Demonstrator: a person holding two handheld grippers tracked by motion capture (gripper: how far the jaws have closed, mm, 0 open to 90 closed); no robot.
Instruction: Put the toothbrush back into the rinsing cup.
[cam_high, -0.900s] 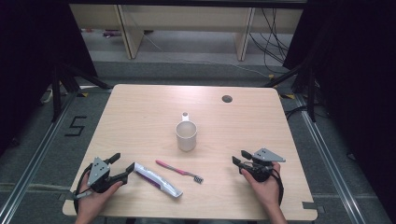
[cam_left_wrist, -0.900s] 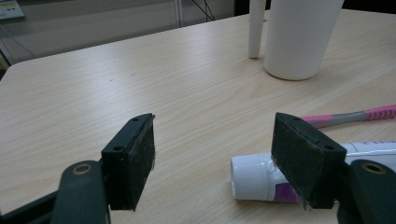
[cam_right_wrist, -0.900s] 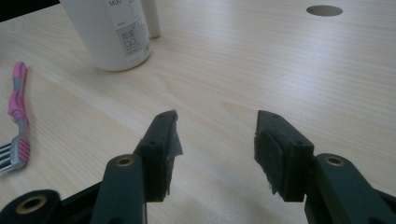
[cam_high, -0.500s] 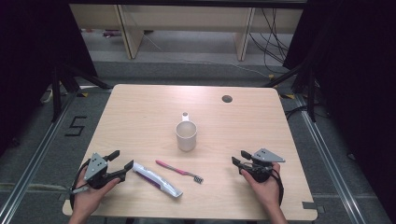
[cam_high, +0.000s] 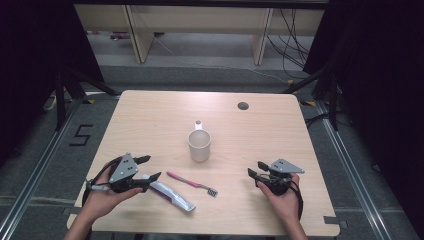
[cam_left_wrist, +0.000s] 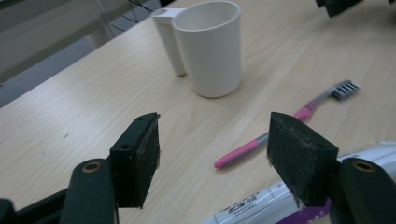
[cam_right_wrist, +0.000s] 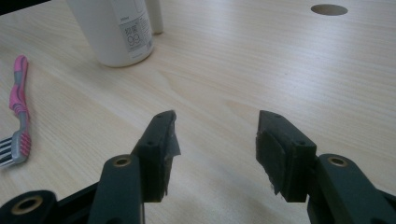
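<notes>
A white cup (cam_high: 199, 144) stands upright near the middle of the table (cam_high: 150, 115). From above you can look into it, and it looks empty. Its handle points away from the person. In the right gripper view the top of the cup is cut off, and the small label on its side is too tiny to read.

A pink toothbrush (cam_high: 191, 183) lies flat just in front of the cup, on the person's side. Its bristles point toward the right gripper (cam_high: 256, 170). A tube of toothpaste (cam_high: 170, 195) lies beside the toothbrush, a bit farther from the cup.

The left gripper (cam_high: 149, 168) is to the left of the cup, just over one end of the tube. Its jaws are wide apart with nothing between them. In the left gripper view one jaw hides part of the tube.

The right gripper is to the right of the cup. Its jaws are apart too, over bare table.
</notes>
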